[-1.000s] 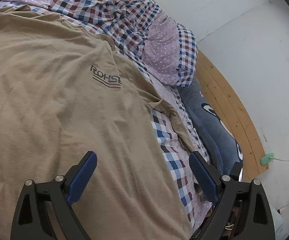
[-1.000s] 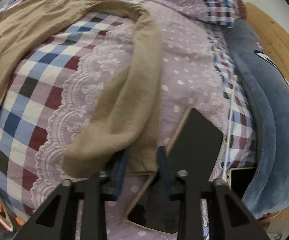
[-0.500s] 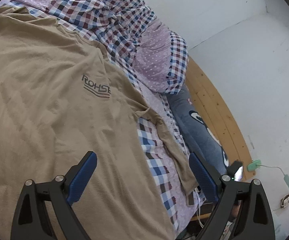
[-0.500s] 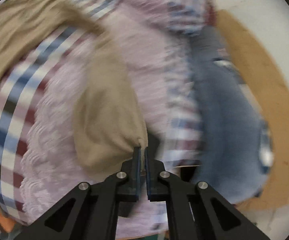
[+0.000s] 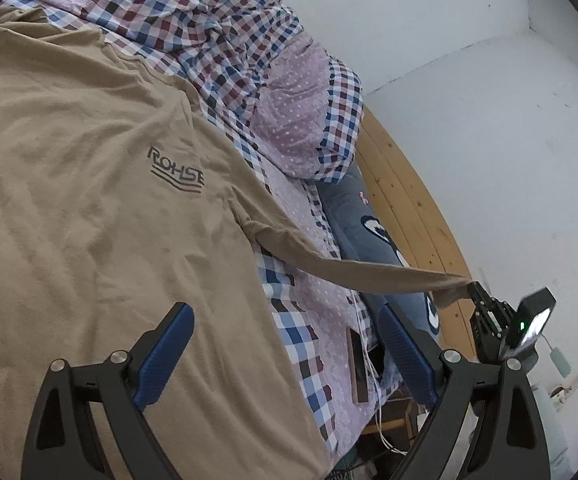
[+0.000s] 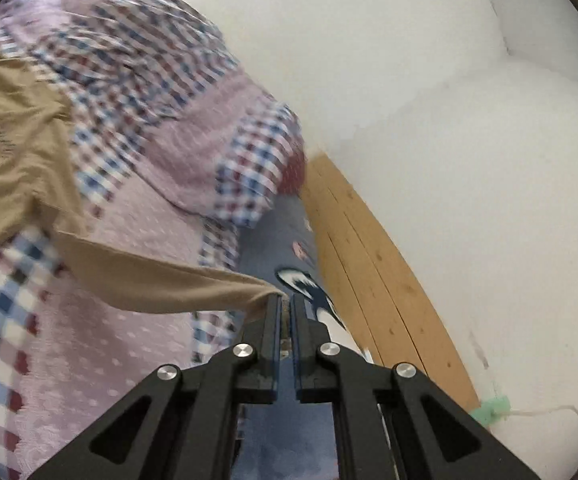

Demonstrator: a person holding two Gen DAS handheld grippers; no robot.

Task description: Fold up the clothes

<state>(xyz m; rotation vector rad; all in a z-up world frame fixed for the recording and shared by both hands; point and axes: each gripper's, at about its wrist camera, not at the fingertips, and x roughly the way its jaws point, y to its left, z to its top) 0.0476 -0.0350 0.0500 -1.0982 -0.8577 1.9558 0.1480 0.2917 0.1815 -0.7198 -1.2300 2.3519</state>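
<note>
right gripper (image 6: 285,308) lifts a tan shirt's sleeve (image 5: 369,276) off the bed (image 5: 313,292); folding has barely begun.

its fingers (image 6: 273,320) are pressed together on the cuff, pulling the sleeve taut out past the bed's edge. the left gripper (image 5: 285,356), fingers (image 5: 165,356) spread wide and holding nothing, hovers above the shirt's lower body. the tan shirt (image 5: 89,200) lies flat and face up on the checked bedding, no fold visible yet; by my reading, both sleeves and the body are left to fold.
</note>
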